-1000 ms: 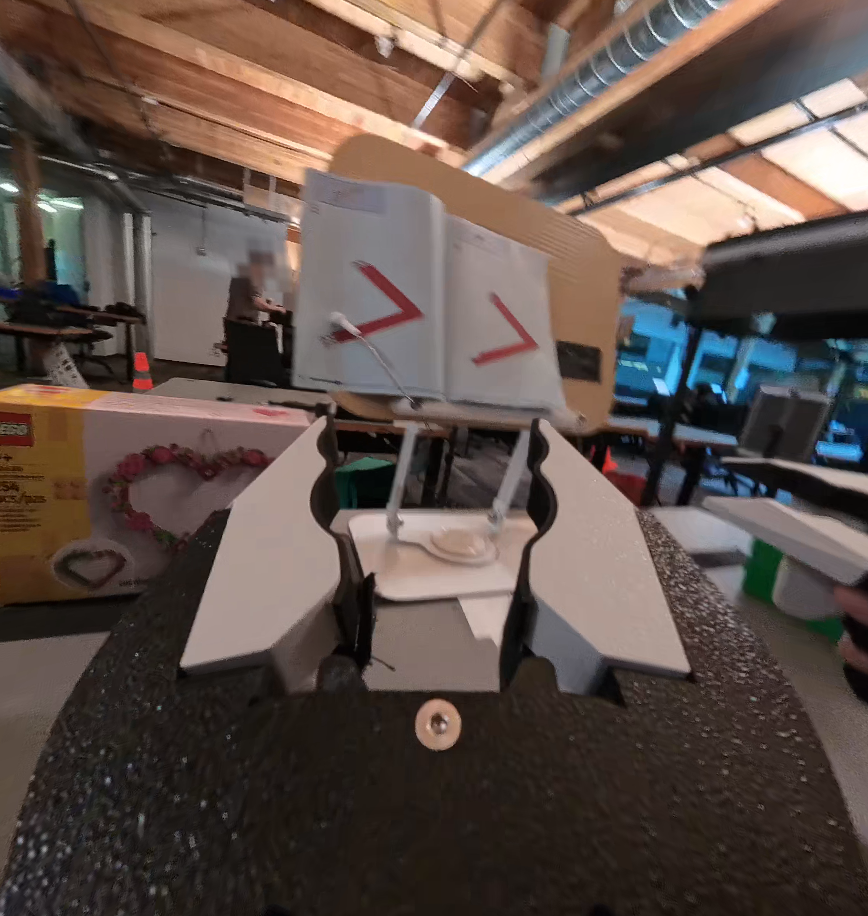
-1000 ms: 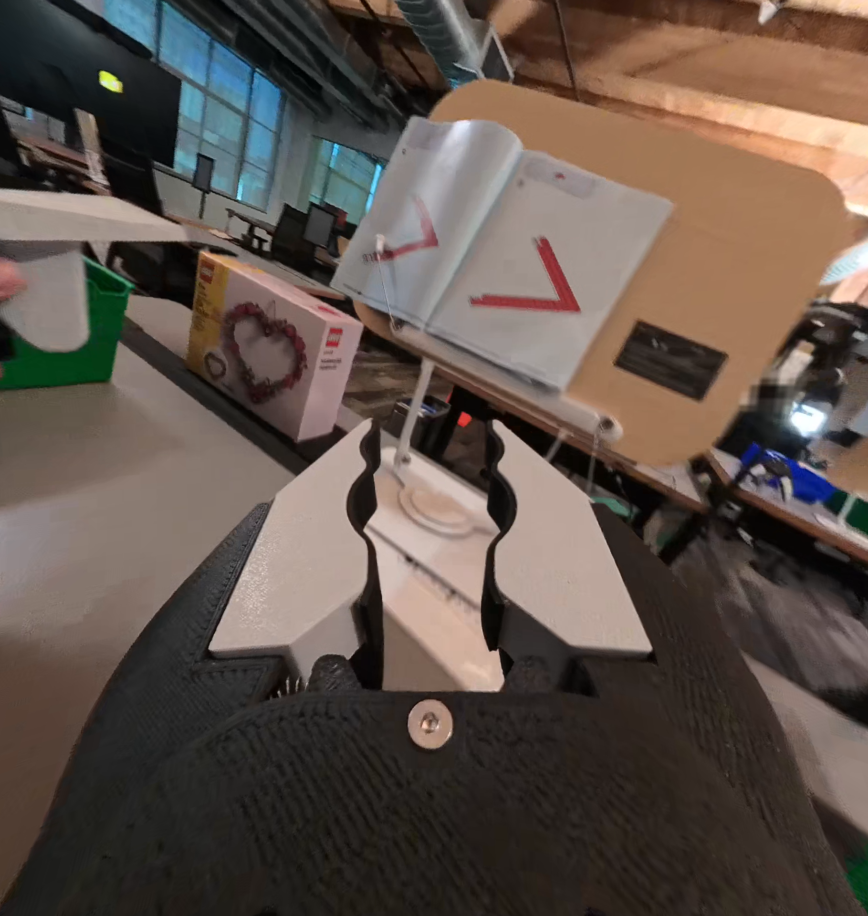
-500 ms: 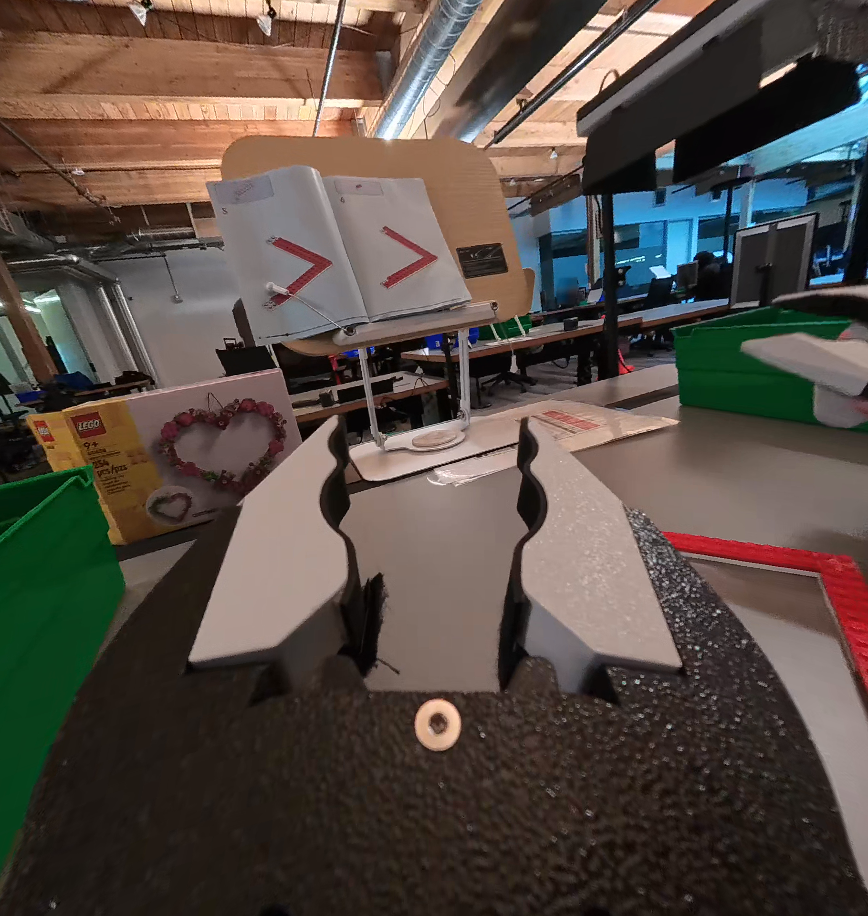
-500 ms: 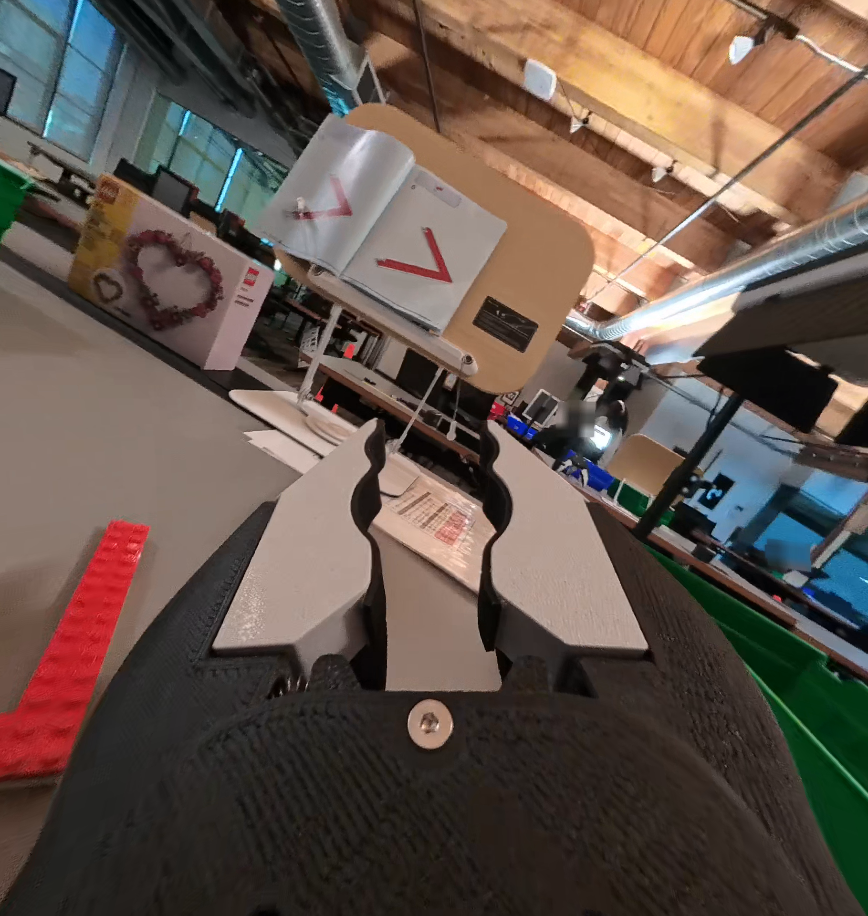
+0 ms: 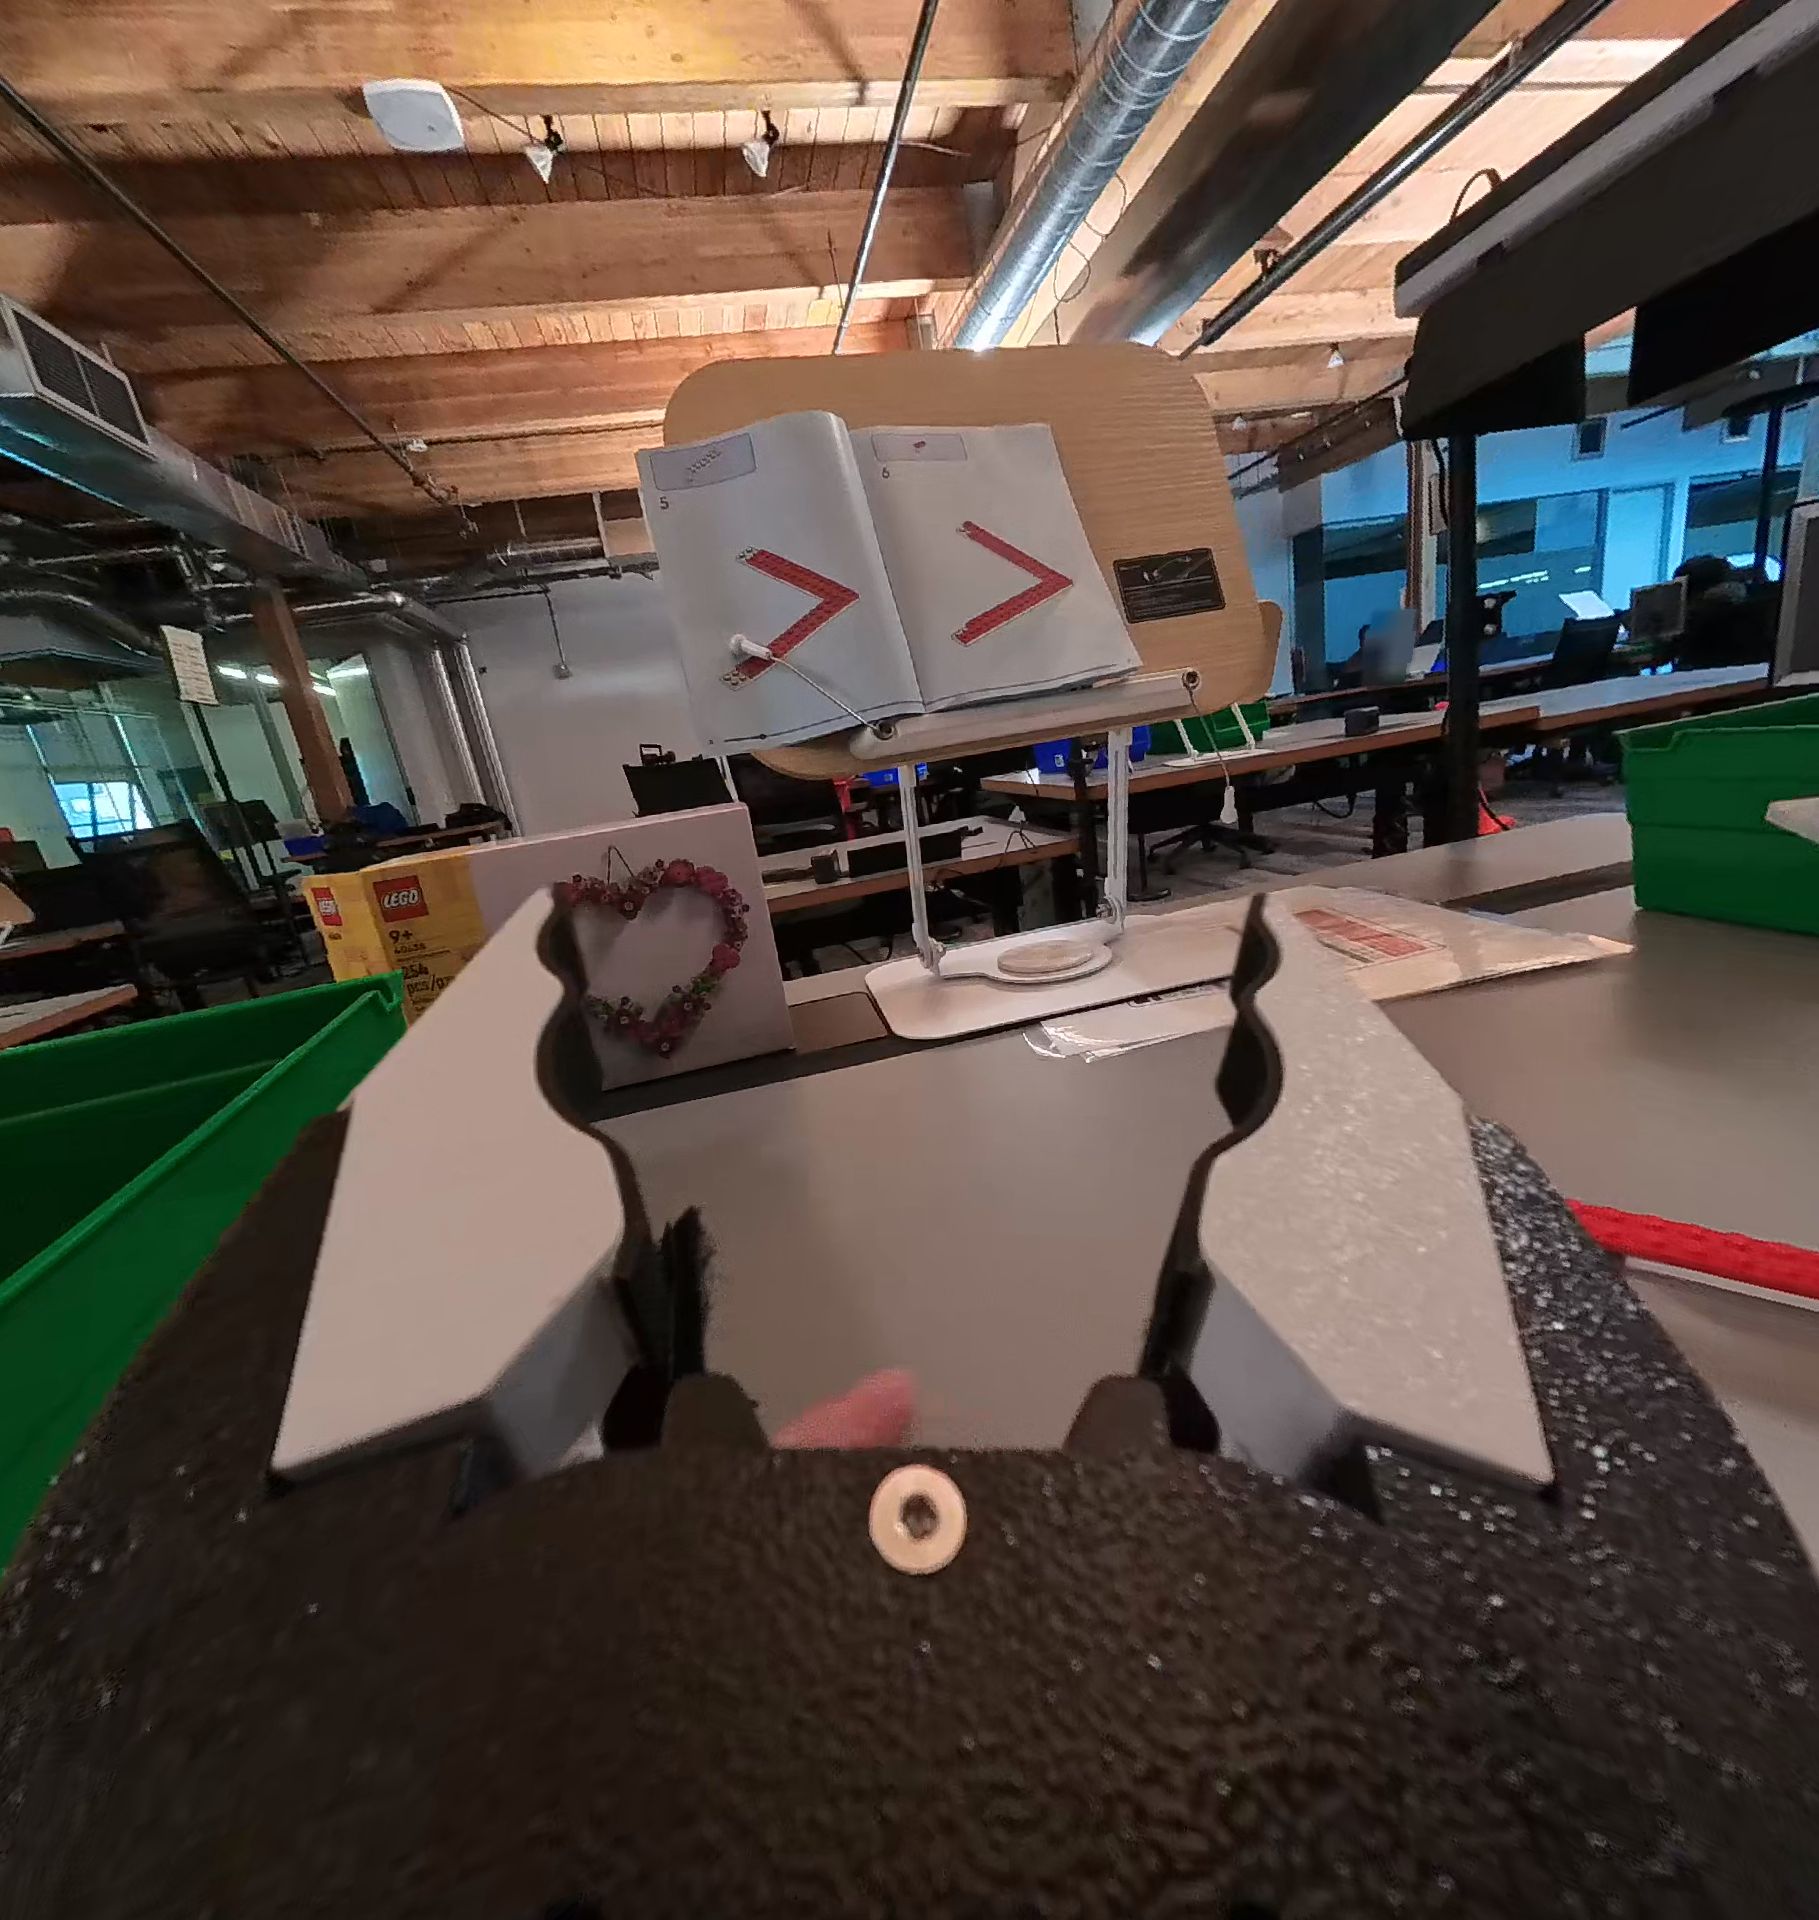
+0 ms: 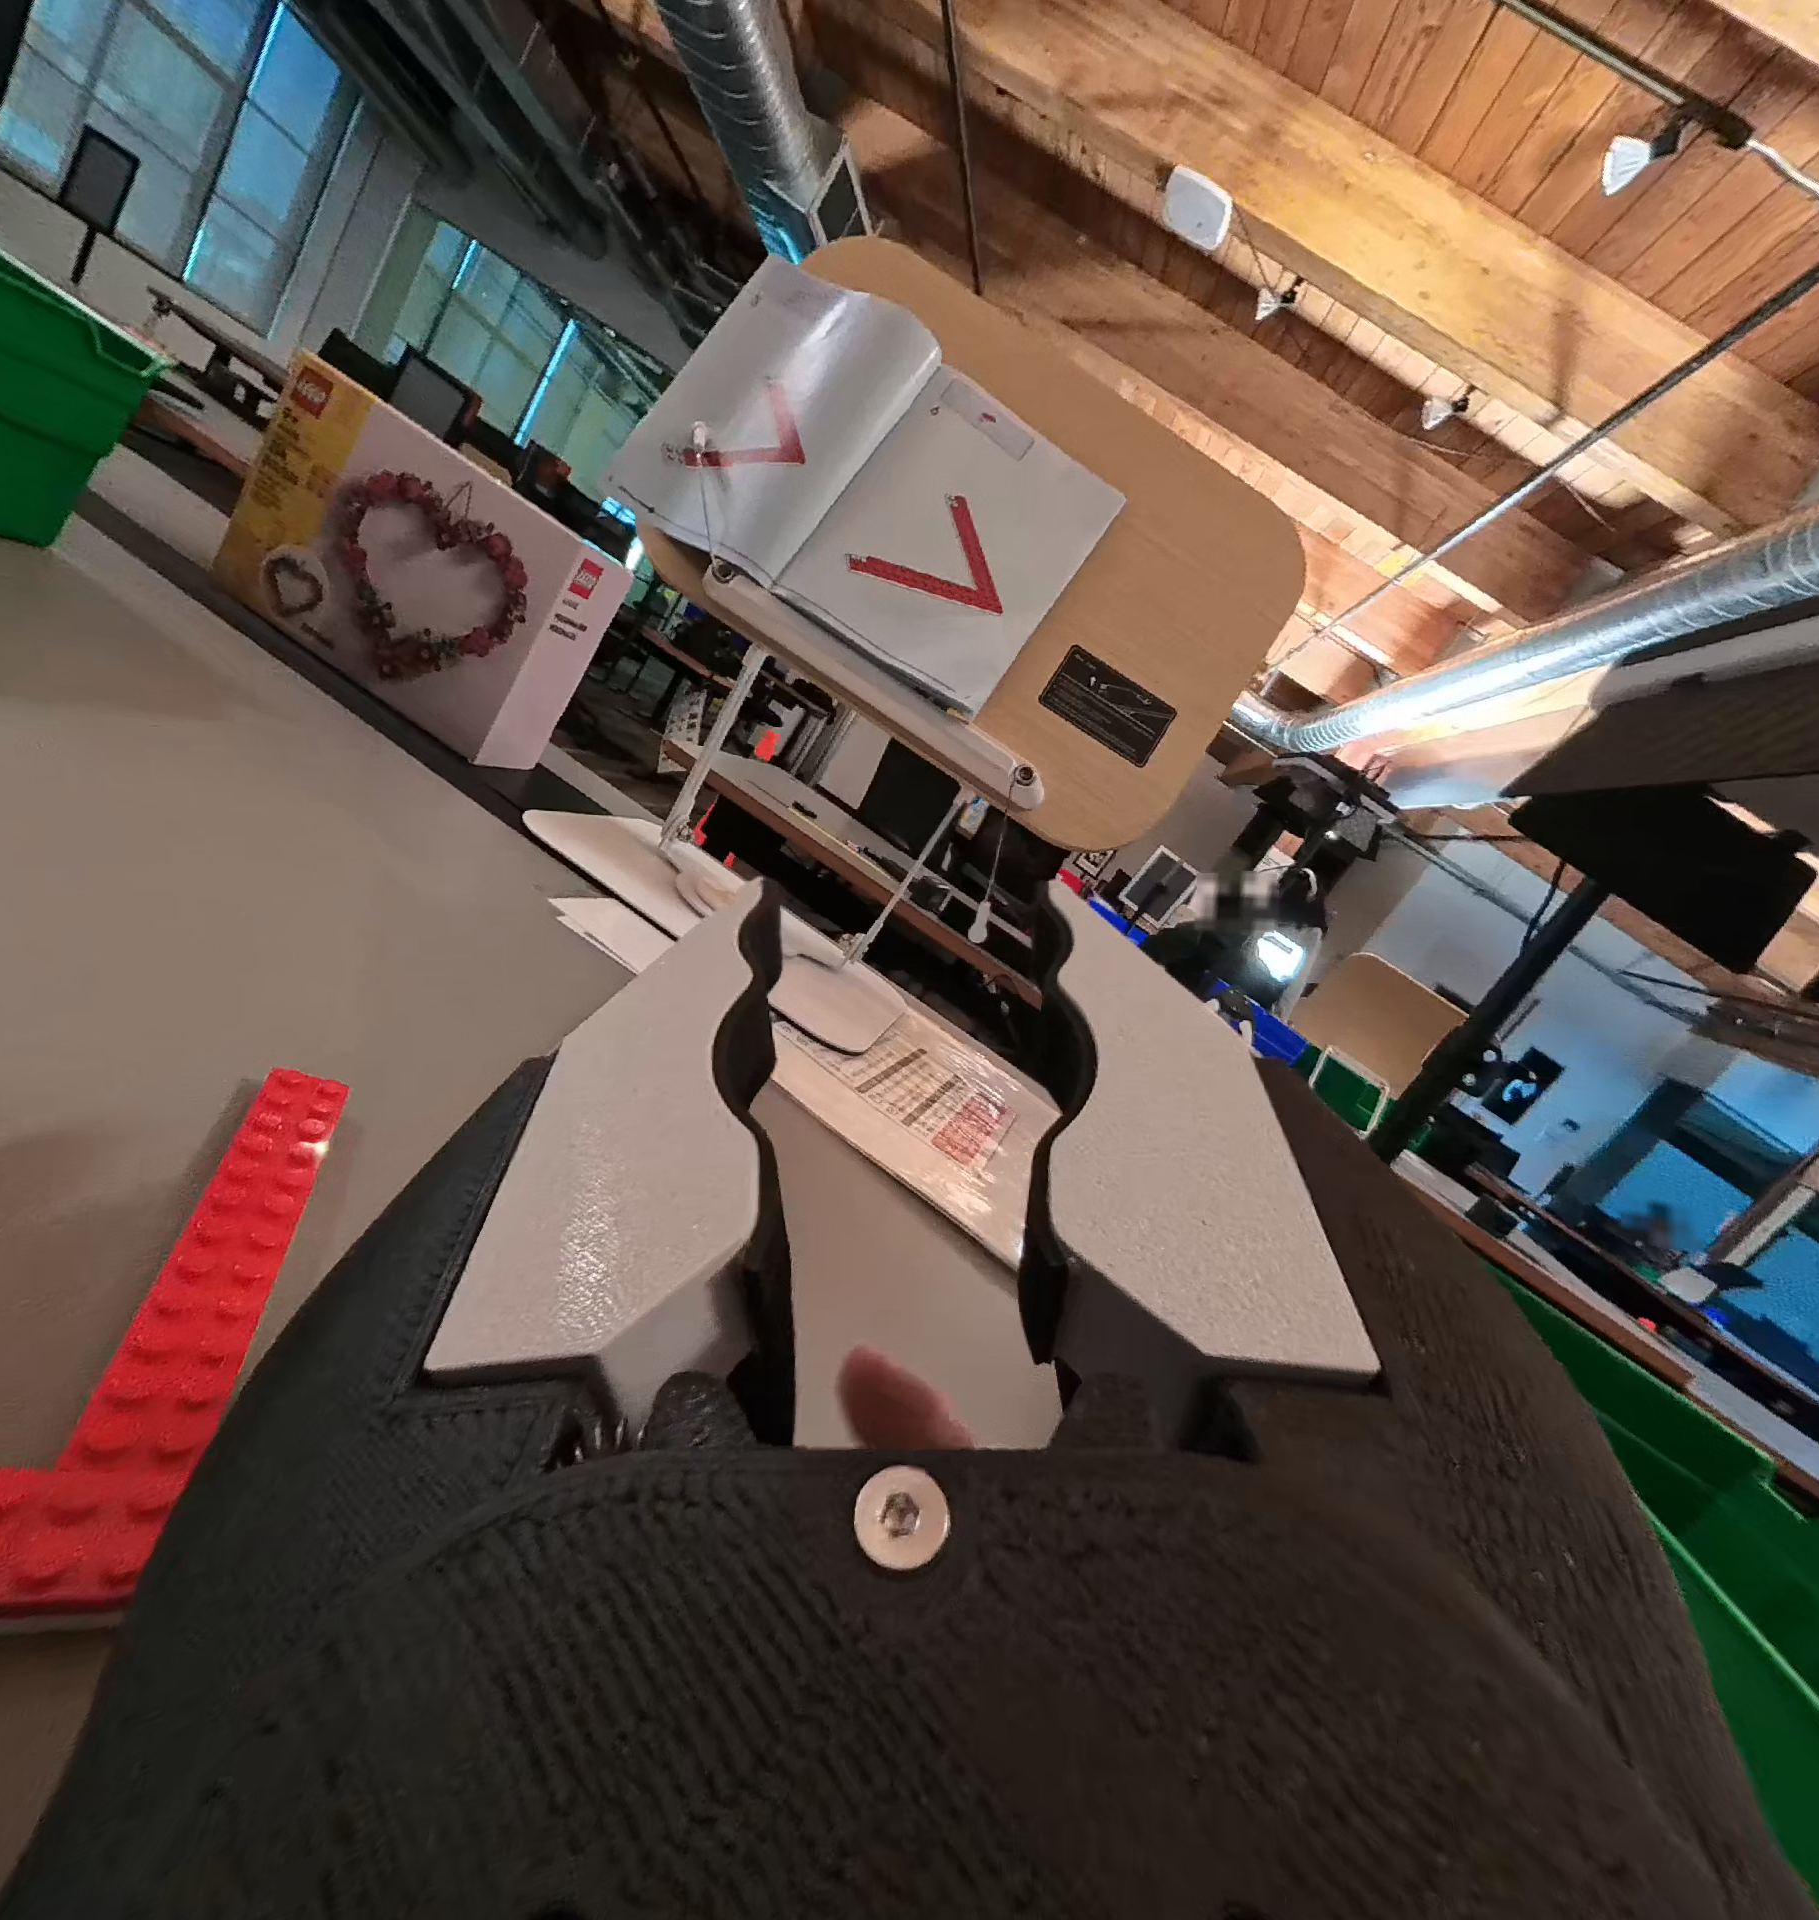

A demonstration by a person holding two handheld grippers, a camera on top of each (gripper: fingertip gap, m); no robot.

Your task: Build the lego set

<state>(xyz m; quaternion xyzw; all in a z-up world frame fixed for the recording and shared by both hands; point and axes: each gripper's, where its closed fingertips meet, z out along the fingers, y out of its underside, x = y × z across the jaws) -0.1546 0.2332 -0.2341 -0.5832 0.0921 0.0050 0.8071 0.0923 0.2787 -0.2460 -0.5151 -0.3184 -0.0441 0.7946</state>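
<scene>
A red V-shaped build of long studded plates lies flat on the grey table. In the right wrist view it (image 6: 146,1382) is at the lower left, left of my right gripper (image 6: 900,925). In the left wrist view one red arm (image 5: 1736,1262) shows at the right edge. My left gripper (image 5: 900,925) is open wide and empty above the bare table. My right gripper is open and empty too. An open instruction booklet (image 5: 884,577) (image 6: 863,509) rests on a wooden stand behind the table. A fingertip shows under each gripper's base.
A boxed set with a heart wreath picture (image 5: 614,956) (image 6: 417,582) stands at the back left. Green bins sit at the left (image 5: 84,1195), the back right (image 5: 1746,821) and beside the right gripper (image 6: 1736,1527). Paper sheets (image 5: 1404,945) lie by the stand's white base.
Both grippers have pulled back from the booklet stand and lowered toward the table. The left gripper's jaws stand wider apart than before. The red build has come into view.
</scene>
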